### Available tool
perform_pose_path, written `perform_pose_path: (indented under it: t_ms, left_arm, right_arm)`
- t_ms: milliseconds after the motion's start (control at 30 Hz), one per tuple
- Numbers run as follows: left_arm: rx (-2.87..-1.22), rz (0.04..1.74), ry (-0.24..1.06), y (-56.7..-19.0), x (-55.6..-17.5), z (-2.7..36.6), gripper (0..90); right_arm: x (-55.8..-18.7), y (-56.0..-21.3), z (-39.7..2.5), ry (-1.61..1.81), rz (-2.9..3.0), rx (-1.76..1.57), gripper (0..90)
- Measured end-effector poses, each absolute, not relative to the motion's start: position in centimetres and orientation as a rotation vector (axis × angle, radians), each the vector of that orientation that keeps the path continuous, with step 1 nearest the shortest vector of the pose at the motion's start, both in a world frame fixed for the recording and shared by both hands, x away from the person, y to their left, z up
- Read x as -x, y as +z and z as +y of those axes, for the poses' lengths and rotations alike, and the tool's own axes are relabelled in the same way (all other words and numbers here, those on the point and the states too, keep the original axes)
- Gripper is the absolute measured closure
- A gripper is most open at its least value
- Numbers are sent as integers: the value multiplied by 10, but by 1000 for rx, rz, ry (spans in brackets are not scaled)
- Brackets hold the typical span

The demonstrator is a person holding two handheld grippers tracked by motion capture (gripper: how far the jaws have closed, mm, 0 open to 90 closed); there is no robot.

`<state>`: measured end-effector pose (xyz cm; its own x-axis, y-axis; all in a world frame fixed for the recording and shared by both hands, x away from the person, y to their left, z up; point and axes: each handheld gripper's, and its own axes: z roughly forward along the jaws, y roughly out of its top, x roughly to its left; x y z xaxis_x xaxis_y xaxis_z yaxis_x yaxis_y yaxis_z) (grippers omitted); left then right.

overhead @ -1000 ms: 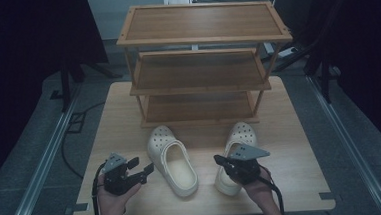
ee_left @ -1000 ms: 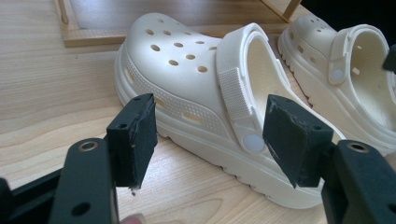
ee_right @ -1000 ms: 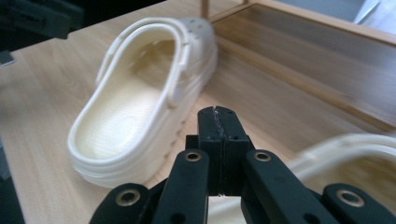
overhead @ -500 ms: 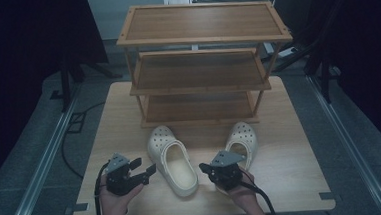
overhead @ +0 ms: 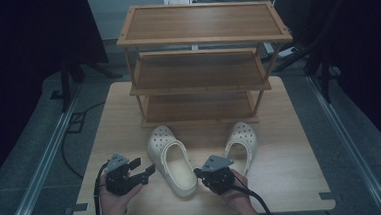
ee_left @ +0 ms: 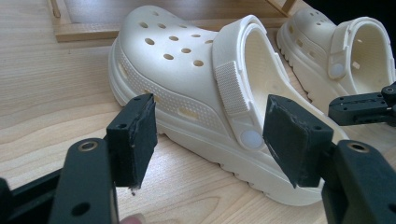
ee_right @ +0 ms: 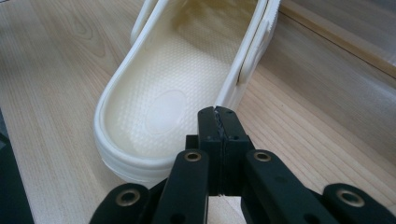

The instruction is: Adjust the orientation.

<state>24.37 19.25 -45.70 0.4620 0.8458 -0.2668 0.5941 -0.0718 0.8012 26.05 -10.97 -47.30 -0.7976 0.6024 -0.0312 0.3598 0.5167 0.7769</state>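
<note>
Two cream clogs lie on the wooden table (overhead: 293, 181), toes toward the rack. The left clog (overhead: 172, 161) (ee_left: 187, 70) is the nearer one; the right clog (overhead: 243, 142) (ee_left: 336, 51) lies beside it. My left gripper (overhead: 144, 166) (ee_left: 212, 135) stands open just left of the left clog, its pads (ee_left: 137, 135) apart from the clog's side, with nothing between them. My right gripper (overhead: 198, 173) (ee_right: 218, 112) is shut on nothing, its tip at the right rim of the left clog's heel (ee_right: 173, 88). It also shows in the left gripper view (ee_left: 359, 108).
A three-tier wooden shoe rack (overhead: 199, 37) stands at the back of the table, its shelves bare. Bare table lies right of the right clog and along the front edge. Dark floor and metal rails flank the table.
My right gripper has moved left from over the right clog's heel to the left clog's heel. The left gripper has barely shifted.
</note>
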Motion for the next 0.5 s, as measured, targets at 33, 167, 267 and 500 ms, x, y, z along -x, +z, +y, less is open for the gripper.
perform_pose_path:
  t_ms: [33,167,267,500]
  left_arm:
    - [-1767,1231,335,-457,-244,193,355]
    - [-1767,1231,336,-457,-244,193,356]
    - [-1768,1231,336,-457,-244,193,355]
    - [-1768,1231,337,-457,-244,193,355]
  right_arm:
    - [-260,-473,-110,1157,2463,-806,900]
    - [-258,-473,-108,1175,2479,-792,900]
    - [-255,-474,-102,1195,2495,-774,900]
    - [-247,-475,-89,1230,2511,-733,900]
